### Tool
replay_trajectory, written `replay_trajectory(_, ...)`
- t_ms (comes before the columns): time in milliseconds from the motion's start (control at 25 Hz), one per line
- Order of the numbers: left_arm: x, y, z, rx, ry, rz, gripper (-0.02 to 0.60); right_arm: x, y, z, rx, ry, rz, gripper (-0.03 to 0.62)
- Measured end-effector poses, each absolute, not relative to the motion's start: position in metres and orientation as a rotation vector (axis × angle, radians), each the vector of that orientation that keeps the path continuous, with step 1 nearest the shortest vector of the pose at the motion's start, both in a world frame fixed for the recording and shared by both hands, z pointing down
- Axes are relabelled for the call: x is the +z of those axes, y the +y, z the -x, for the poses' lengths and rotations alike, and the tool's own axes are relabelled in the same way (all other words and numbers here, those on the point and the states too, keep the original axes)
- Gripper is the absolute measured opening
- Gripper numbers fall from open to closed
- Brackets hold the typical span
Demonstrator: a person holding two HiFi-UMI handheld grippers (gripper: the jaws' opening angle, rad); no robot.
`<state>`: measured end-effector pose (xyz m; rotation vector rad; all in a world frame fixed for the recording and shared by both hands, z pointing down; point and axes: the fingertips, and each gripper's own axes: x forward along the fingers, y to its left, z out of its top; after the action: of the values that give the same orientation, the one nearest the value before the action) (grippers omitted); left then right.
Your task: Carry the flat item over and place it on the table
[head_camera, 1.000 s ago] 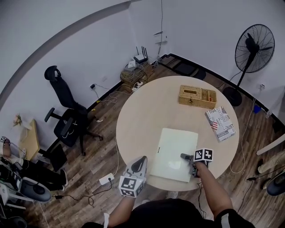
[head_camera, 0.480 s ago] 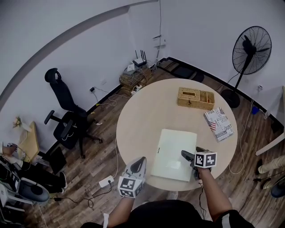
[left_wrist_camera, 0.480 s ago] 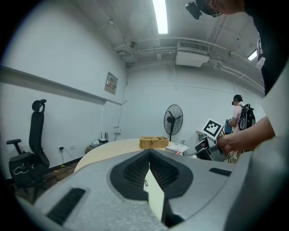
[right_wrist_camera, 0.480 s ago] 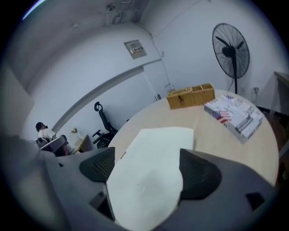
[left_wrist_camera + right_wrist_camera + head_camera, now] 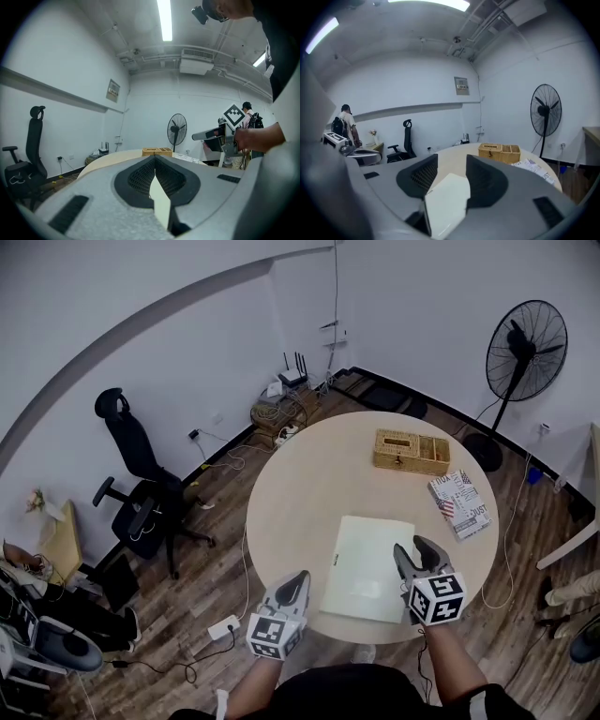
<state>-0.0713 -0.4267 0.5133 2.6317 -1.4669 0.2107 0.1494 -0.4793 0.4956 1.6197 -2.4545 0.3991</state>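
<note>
Since the earlier frames the right gripper has lifted off the sheet's right edge and rolled upright, and it now hovers above that edge. Its jaws have just been closing from wide to about half apart, with nothing between them. The sheet itself has not shifted.

**Position.** The sheet lies flat on the desk at 6 o'clock. Its near edge is close to the desk rim but, as far as the head view shows, not over it. Placement appears complete, so the step in hand is judged to be withdrawal.

**Withdrawal procedure.**
1. Raise the right gripper straight up before drawing it back toward 6 o'clock. A low or slanted pull could catch the sheet's edge.
2. Do not close the jaws further while low. In the right gripper view the sheet shows through the gap beneath them.
3. Hold the left gripper where it is, off the desk rim at 7 o'clock. It is closed and empty and plays no part here.
4. Keep sleeves and grippers clear of the near edge. A thin sheet this close to the rim would probably slide off at a light brush.

**Surroundings.** A basket stands at 1 o'clock and a magazine lies at 3 o'clock, both apart from the sheet. A fan stands on the floor beyond, at 2 o'clock.
</note>
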Motion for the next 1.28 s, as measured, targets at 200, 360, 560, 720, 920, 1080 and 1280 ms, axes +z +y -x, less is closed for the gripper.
replay_trajectory(200,0.505,-0.426,0.075,0.19,-1.466,-2.648,0.006,0.468,-0.467,-0.147,0.243,-2.449,-1.697,0.02)
replay_trajectory(360,0.503,-0.425,0.076,0.179,-1.457,-2.651,0.006,0.466,-0.458,-0.142,0.21,-2.45,-1.671,0.0)
replay_trajectory(560,0.505,-0.423,0.078,0.179,-1.45,-2.648,0.006,0.463,-0.45,-0.136,0.109,-2.423,-1.664,-0.003)
replay_trajectory(720,0.507,-0.424,0.078,0.18,-1.442,-2.649,0.006,0.463,-0.449,-0.132,0.07,-2.412,-1.665,-0.003)
replay_trajectory(920,0.506,-0.424,0.08,0.175,-1.446,-2.645,0.006,0.466,-0.447,-0.128,-0.017,-2.357,-1.636,-0.003)
replay_trajectory(1080,0.507,-0.424,0.08,0.175,-1.452,-2.641,0.006,0.469,-0.447,-0.127,-0.007,-2.367,-1.631,-0.003)
replay_trajectory(1280,0.51,-0.424,0.083,0.178,-1.452,-2.633,0.006,0.469,-0.449,-0.126,-0.004,-2.37,-1.632,-0.003)
